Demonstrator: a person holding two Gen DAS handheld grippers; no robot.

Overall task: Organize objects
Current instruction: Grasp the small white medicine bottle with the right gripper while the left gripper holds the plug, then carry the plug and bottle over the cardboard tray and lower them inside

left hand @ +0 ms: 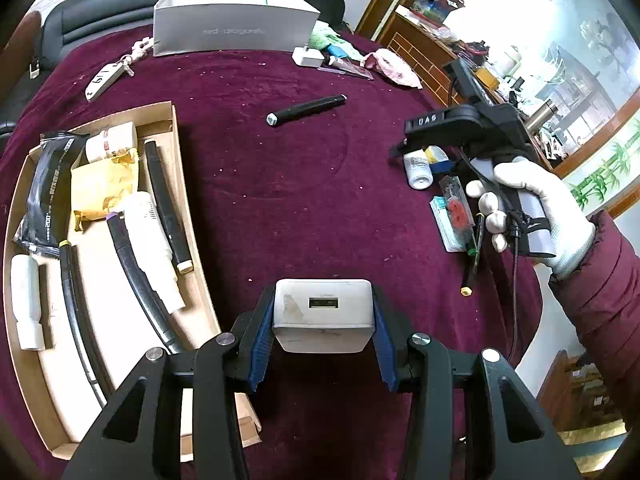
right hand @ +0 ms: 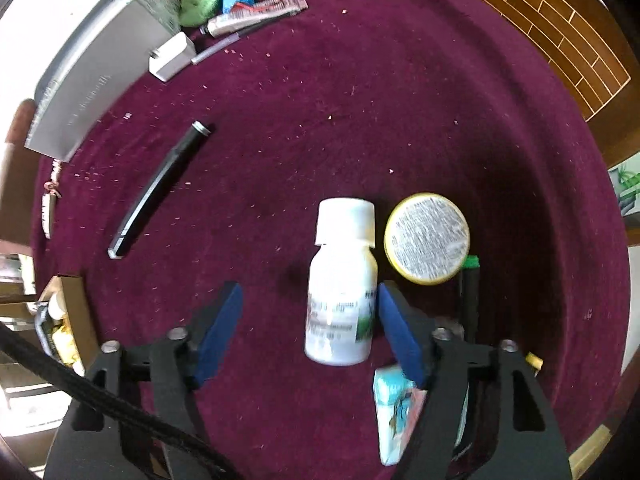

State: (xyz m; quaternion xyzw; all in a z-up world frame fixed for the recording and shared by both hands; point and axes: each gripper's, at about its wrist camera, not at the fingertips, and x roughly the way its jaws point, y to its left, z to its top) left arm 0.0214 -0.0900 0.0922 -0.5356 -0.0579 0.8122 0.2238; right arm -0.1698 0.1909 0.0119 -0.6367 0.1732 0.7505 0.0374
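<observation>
My left gripper (left hand: 323, 320) is shut on a white USB charger block (left hand: 323, 314), held above the maroon cloth just right of the cardboard tray (left hand: 196, 216). The tray holds several markers, tubes and packets. My right gripper (right hand: 308, 320) is open, its blue pads either side of a white pill bottle (right hand: 340, 284) lying on the cloth; the right pad is close to or touching it. A yellow round tin (right hand: 427, 238) lies beside the bottle. In the left wrist view the right gripper (left hand: 404, 136) hovers over the same bottle (left hand: 417, 168).
A black marker (left hand: 306, 110) lies mid-table. A grey box (left hand: 236, 24) stands at the back, with a white adapter (left hand: 307, 56), tube, green cloth and pink cloth (left hand: 394, 66) near it. A key tag (left hand: 105, 80) lies back left. A teal card pack (left hand: 452, 220) lies near the right hand.
</observation>
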